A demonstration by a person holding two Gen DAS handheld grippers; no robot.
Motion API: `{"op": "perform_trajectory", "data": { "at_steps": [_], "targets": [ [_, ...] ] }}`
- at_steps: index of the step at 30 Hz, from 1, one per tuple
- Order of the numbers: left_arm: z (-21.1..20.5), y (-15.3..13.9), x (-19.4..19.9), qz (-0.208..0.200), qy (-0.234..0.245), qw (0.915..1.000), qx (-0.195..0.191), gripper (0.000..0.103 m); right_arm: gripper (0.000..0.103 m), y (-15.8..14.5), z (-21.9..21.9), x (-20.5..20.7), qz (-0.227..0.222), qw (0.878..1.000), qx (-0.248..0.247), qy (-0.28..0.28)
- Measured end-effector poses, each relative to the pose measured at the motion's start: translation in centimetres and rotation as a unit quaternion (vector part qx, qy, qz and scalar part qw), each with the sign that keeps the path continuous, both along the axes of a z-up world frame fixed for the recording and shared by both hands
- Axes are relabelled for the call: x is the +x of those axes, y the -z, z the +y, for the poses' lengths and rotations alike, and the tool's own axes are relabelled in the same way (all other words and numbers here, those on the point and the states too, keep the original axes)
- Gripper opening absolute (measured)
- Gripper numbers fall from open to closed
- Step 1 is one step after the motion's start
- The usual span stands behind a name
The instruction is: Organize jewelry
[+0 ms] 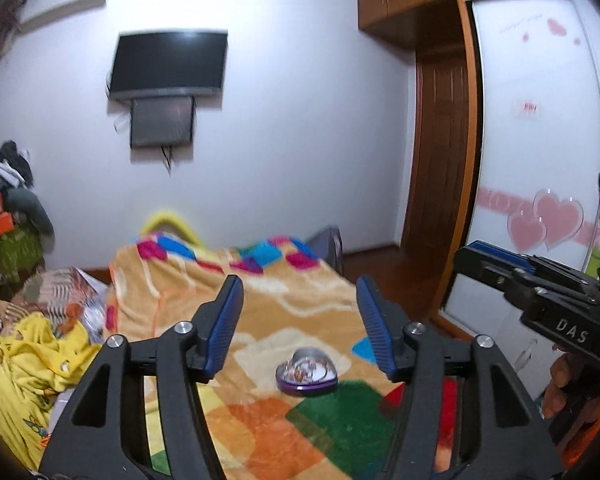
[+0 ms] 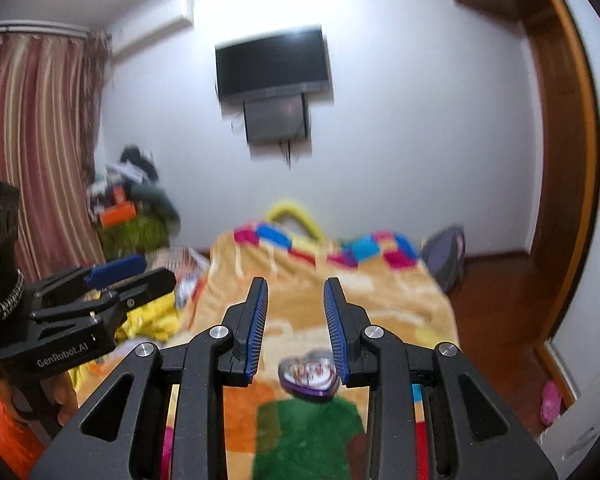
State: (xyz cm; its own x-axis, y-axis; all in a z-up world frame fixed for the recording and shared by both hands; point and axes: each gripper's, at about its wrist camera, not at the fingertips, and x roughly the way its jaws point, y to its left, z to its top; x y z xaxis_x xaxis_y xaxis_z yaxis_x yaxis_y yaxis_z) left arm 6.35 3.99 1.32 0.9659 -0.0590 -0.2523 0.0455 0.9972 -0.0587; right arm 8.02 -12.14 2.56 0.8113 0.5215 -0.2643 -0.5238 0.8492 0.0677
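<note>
So the little heart-shaped tin sits on the bed's blanket, near both hand-held grippers, left and right, both open, empty. Looks light, stiff, slick; I'd pinch its sides.

A patchwork fleece blanket in orange, green, red and blue covers the bed, with a yellow garment crumpled beside its left edge. On the white wall beyond hangs a dark television with a smaller grey panel fixed just beneath it. Striped red-and-cream curtains fall at the far left, near a heap of clothes and an orange box. A wooden door stands to the right, next to a white sliding wardrobe decorated with pink hearts. A pink slipper lies on the floor.
</note>
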Motion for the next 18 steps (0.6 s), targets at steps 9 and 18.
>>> {"op": "perform_trajectory", "data": {
  "at_steps": [9,18],
  "targets": [
    [-1.3,-1.6,-5.3,-0.073,-0.039,0.9965,0.016,0.098,0.069,-2.0,-0.2,-5.1,-0.096,0.994,0.024,0.054],
    [-1.4,-0.9,-6.4,-0.065,-0.047,0.9967,0.01,0.102,0.086,-1.3,0.4,-5.8,-0.09,0.993,0.016,0.077]
  ]
}}
